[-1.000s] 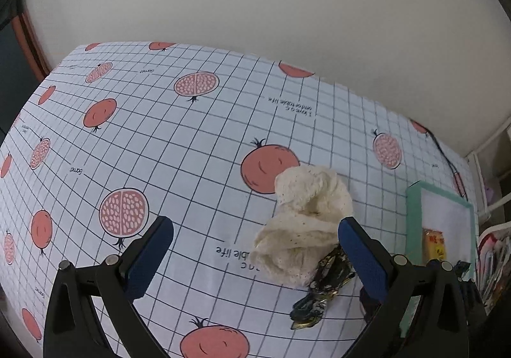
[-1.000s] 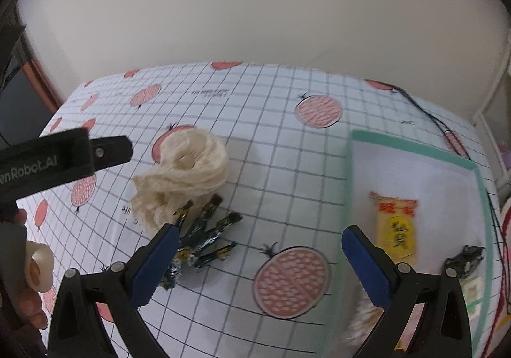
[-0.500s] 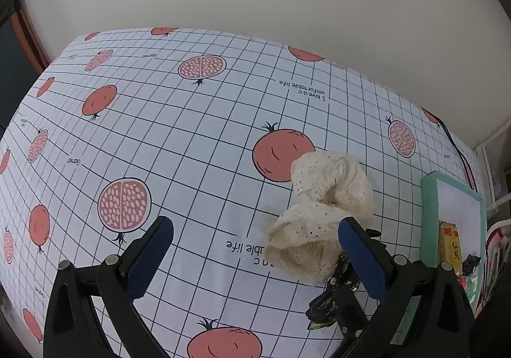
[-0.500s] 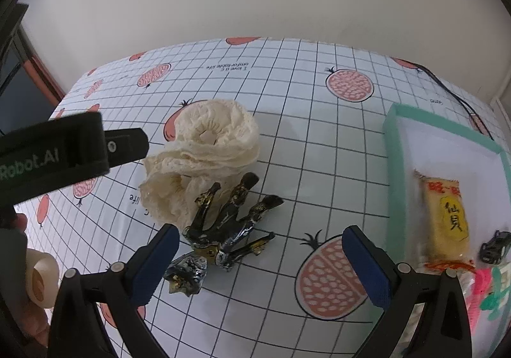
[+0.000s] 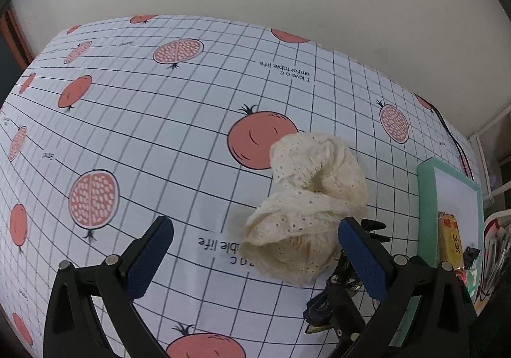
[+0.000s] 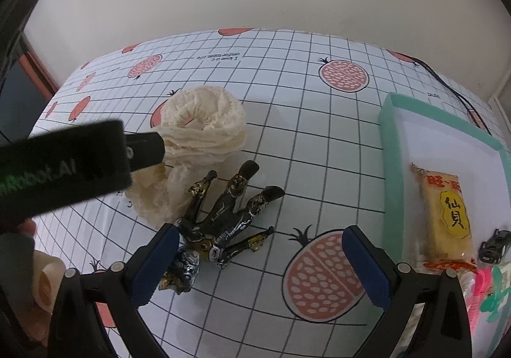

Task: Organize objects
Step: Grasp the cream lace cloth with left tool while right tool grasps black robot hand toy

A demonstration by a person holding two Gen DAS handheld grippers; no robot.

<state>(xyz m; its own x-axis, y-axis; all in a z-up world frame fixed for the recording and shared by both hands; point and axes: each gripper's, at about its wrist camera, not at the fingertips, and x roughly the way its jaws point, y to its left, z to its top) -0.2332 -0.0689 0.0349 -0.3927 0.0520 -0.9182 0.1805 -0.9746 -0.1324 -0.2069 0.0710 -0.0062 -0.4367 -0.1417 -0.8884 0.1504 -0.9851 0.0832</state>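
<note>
Lying along the right edge of the tablecloth (image 6: 287, 140), a mint-green tray (image 6: 388, 147) holds a yellow rice-cracker packet (image 6: 447, 217) printed with red and black characters, and a small dark toy car (image 6: 494, 246) just beside it. Pink and green items at the tray's near corner are cut off by the frame and hard to identify.

Both tongs are released, their blue pads spread wide and gripping nothing. The right gripper (image 6: 260, 265) hovers low over a black-and-gold claw-like hand ornament (image 6: 223, 223) lying on the cloth, whose crumpled wrist end sits against the left pad. Touching the ornament's far side is a cream lace fabric bundle (image 6: 204, 131).

From the left wrist view, the left gripper (image 5: 254, 257) faces the same bundle (image 5: 306, 198), which lies between its pads; the ornament (image 5: 345, 275) is mostly hidden behind the right pad. In the right view, the left gripper's black body blocks part of the bundle.
</note>
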